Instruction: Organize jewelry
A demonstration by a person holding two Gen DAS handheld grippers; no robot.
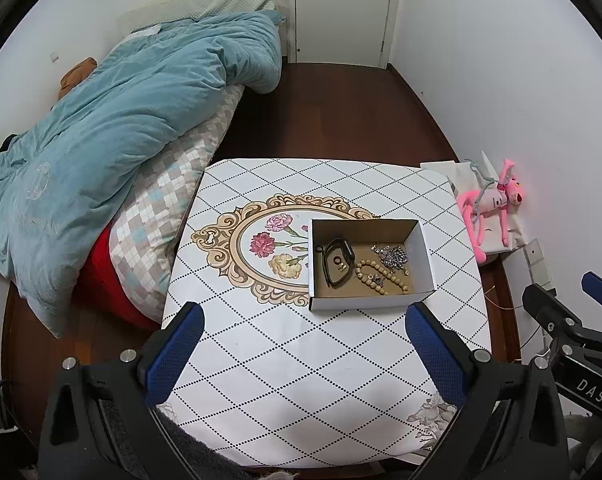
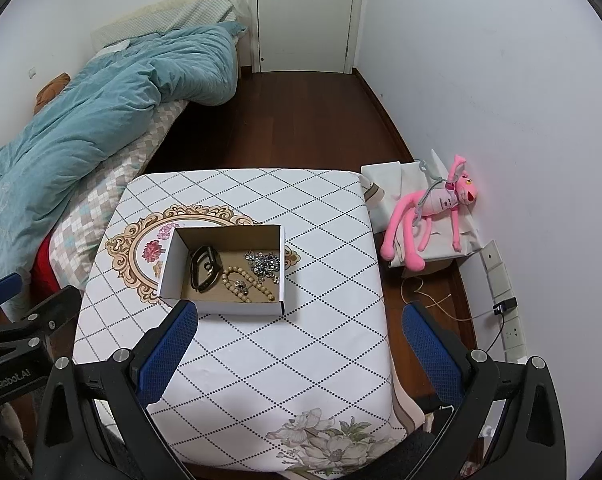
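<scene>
Left wrist view shows the table [image 1: 325, 360] bare apart from the cardboard box [image 1: 371, 300], which holds all the jewelry: black bracelet [image 1: 338, 264], silver chain [image 1: 391, 256], bead strand [image 1: 381, 278] and small ring [image 1: 337, 259]. Left gripper [image 1: 305, 344] and right gripper [image 2: 301, 340] hover with fingers spread apart, empty. By my judgement the gathering looks finished, with nothing left outside the box.

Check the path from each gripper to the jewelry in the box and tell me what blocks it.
Nothing visible blocks either one. The left gripper and right gripper both hang open above bare tablecloth short of the cardboard box. Only the box's near wall stands between them and the bead bracelet, black band and silver chain; the top is open.
</scene>
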